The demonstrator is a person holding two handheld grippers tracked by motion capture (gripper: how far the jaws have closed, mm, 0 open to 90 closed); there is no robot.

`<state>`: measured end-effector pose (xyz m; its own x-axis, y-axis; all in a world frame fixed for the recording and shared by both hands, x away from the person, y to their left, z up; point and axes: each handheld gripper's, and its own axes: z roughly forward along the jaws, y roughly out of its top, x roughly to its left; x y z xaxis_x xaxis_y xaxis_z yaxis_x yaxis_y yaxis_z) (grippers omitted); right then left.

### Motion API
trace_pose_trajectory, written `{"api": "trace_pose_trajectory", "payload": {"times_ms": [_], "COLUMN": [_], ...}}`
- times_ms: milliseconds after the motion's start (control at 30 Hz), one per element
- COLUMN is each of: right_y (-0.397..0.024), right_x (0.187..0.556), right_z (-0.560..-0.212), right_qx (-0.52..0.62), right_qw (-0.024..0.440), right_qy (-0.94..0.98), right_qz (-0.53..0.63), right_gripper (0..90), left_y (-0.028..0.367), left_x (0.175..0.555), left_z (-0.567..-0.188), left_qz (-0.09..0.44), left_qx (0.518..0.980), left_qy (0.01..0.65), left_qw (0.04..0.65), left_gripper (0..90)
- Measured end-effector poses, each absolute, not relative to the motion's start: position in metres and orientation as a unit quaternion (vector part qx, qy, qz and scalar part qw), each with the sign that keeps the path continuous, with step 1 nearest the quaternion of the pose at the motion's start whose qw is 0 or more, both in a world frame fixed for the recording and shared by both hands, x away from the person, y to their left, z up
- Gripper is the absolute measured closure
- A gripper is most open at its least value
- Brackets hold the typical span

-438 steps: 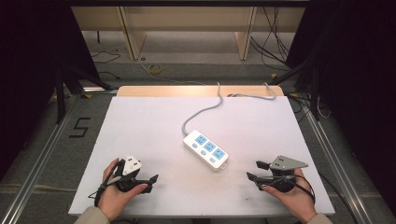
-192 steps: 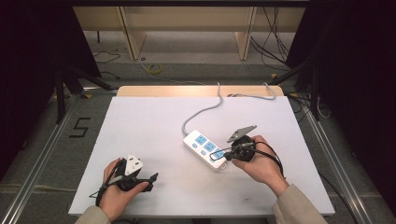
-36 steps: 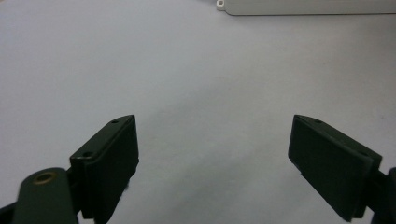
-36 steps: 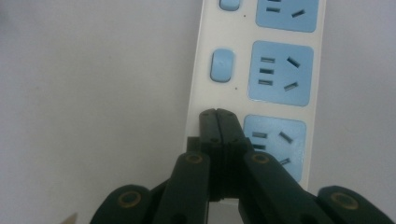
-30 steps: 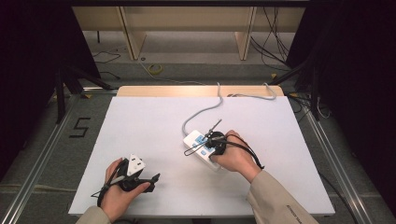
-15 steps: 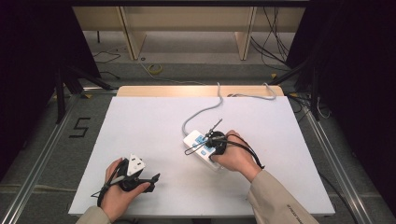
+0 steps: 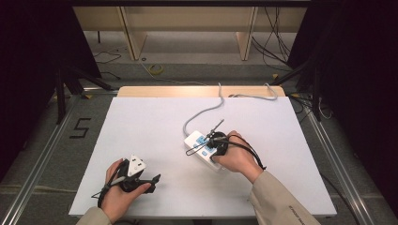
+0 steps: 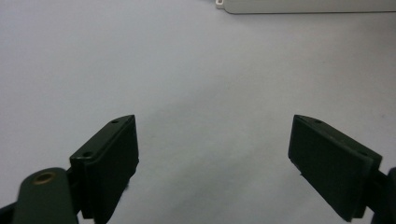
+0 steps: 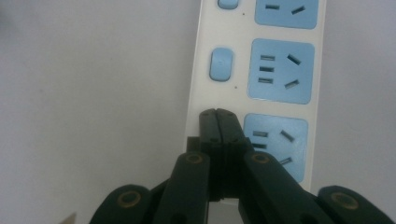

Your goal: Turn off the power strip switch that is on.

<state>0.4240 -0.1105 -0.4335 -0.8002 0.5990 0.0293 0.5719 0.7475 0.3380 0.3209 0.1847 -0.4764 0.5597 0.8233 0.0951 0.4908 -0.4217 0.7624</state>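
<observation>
While the left gripper (image 7: 152,178) is held low over the near left part of the table (image 7: 141,122), its jaws are spread wide with nothing between them, as is seen in the left gripper view, where only bare table surface lies between the two black pads (image 8: 109,163). The right gripper (image 9: 217,114) is closed, its jaws pressed flat together with nothing held between them. Its tips are set on the power strip (image 7: 202,145), at the strip's left edge in the right gripper view, just beside the lowest blue socket (image 9: 278,140) and below a blue switch (image 9: 221,64). Whether the tips press a switch beneath them cannot be told, as that spot is covered by the jaws. The strip is laid slantwise near the middle of the table, under the right hand (image 7: 239,157), and a grey cord (image 7: 206,110) is run from it toward the far edge.
</observation>
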Motion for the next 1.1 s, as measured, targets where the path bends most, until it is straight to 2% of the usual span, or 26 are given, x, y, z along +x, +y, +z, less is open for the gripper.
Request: {"api": "trace_pose_trajectory", "payload": {"times_ms": [1100], "right_y": [-0.135], "right_x": [0.413], "right_z": [-0.421], "right_qx": [0.317], "right_qw": [0.058], "right_qy": [0.926], "right_qz": [0.198], "right_gripper": [90.0], "left_y": [0.185], "left_x": [0.320], "left_z": [-0.476], "left_qz": [0.234], "left_qx": [0.810], "left_qy": [0.408], "left_qw": [0.351], "left_gripper": [15.8]}}
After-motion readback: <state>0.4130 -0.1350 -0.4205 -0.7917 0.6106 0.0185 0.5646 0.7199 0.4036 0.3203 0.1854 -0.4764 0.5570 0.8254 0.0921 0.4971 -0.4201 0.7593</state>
